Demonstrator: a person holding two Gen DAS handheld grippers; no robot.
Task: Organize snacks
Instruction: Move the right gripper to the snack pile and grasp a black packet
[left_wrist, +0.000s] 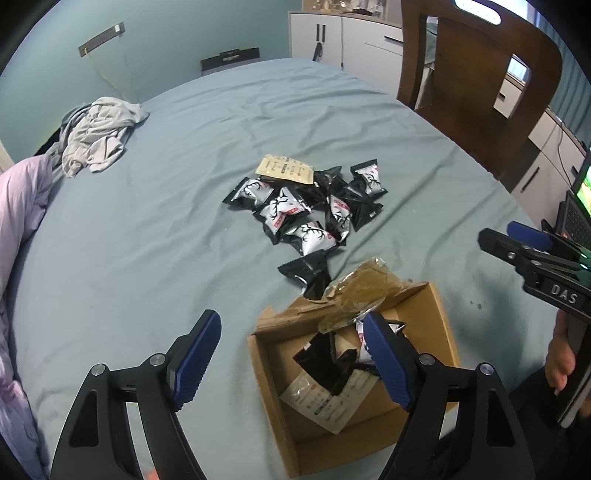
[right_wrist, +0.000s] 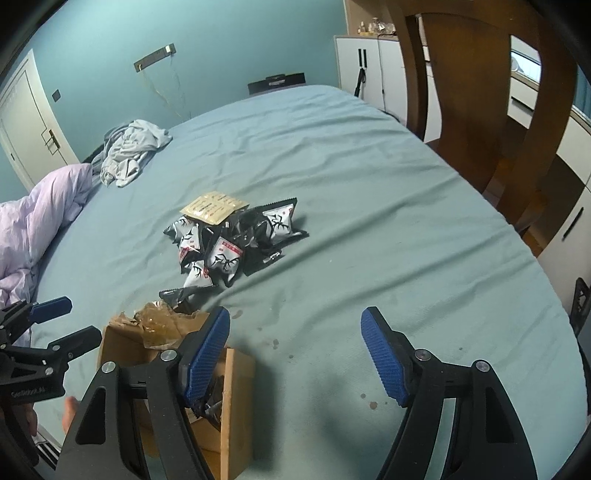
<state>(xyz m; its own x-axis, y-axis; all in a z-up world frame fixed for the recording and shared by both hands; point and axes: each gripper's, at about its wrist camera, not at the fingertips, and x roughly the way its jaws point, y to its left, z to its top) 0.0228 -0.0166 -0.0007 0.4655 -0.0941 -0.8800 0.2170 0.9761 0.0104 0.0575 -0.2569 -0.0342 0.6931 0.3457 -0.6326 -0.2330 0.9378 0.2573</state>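
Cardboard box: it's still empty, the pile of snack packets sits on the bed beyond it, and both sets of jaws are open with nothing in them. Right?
Not quite. The cardboard box is not empty: the left wrist view shows several packets already in the box. The rest holds: the pile of snack packets lies on the bed beyond it, and the left gripper and right gripper are open and hold nothing.

Your left gripper (left_wrist: 291, 363) points steeply down, jaws wide apart, blue pads (left_wrist: 197, 360) bare and pressing nothing. Your right gripper (right_wrist: 295, 356) tilts down less steeply, jaws likewise spread, nothing between its pads (right_wrist: 384, 360). Your right hand (left_wrist: 561, 354) shows at the left view's edge, wrapped around its handle.
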